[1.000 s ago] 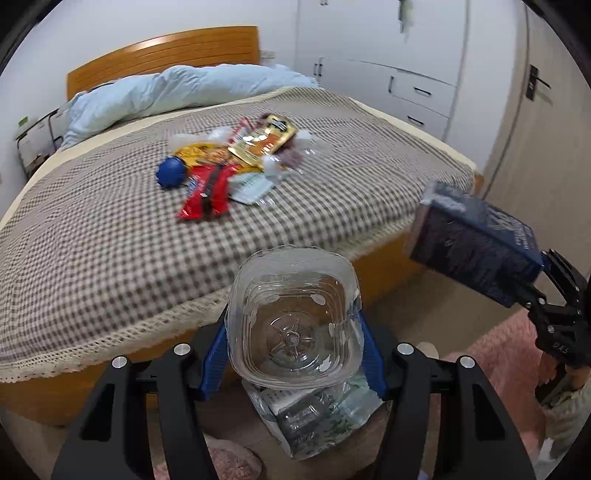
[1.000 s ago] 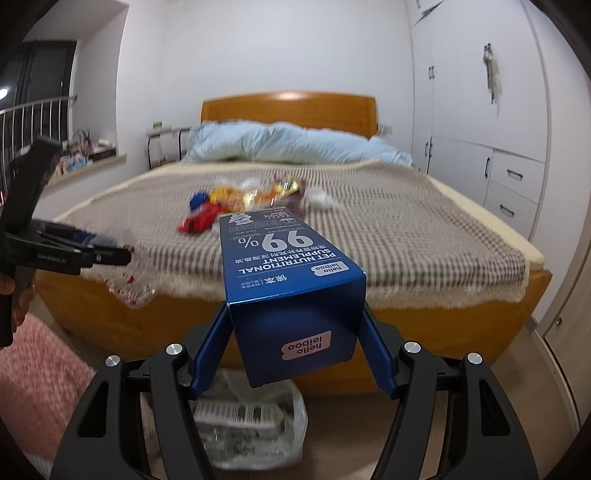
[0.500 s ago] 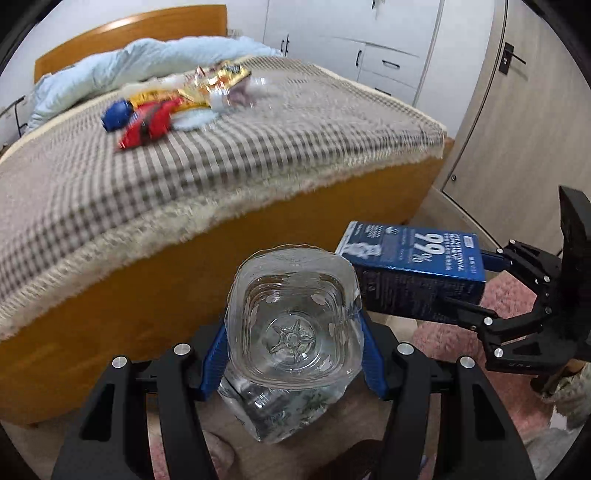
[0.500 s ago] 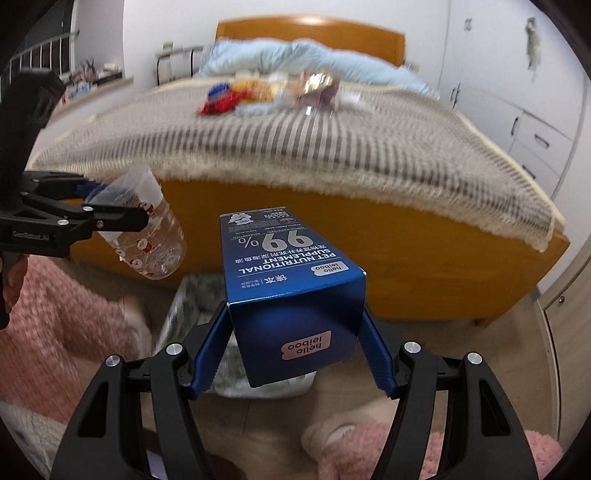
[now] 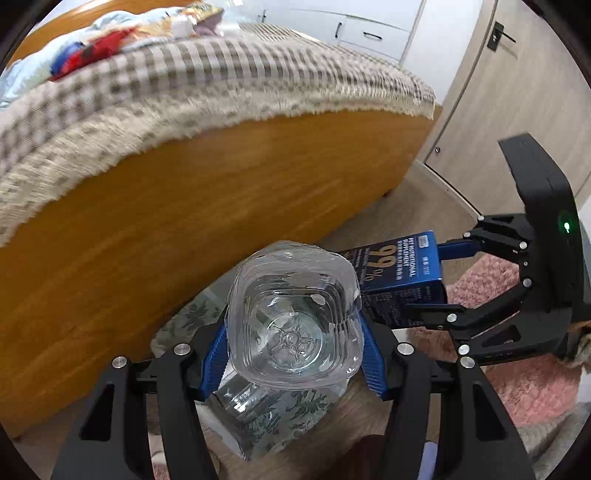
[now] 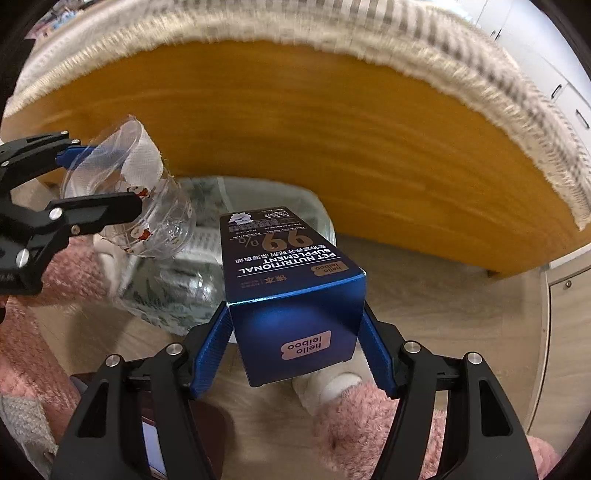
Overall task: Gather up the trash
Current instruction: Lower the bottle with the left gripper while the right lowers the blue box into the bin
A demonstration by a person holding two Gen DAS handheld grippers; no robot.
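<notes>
My left gripper is shut on a clear plastic bottle, bottom end toward the camera. In the right wrist view the same bottle hangs at the left, above the rim of the trash bag. My right gripper is shut on a dark blue carton marked "99%", which points down toward the bag. The carton shows just right of the bottle in the left wrist view, over the leaf-printed bag on the floor.
The wooden bed frame with a checked cover rises right behind the bag. More wrappers lie on the bed. Pink fluffy slippers and a pink rug lie on the wood floor. A white wardrobe stands at the back right.
Both grippers have come down from bed height to just above the bag on the floor, still holding the bottle and the carton. The carton has tipped to point steeply downward.
</notes>
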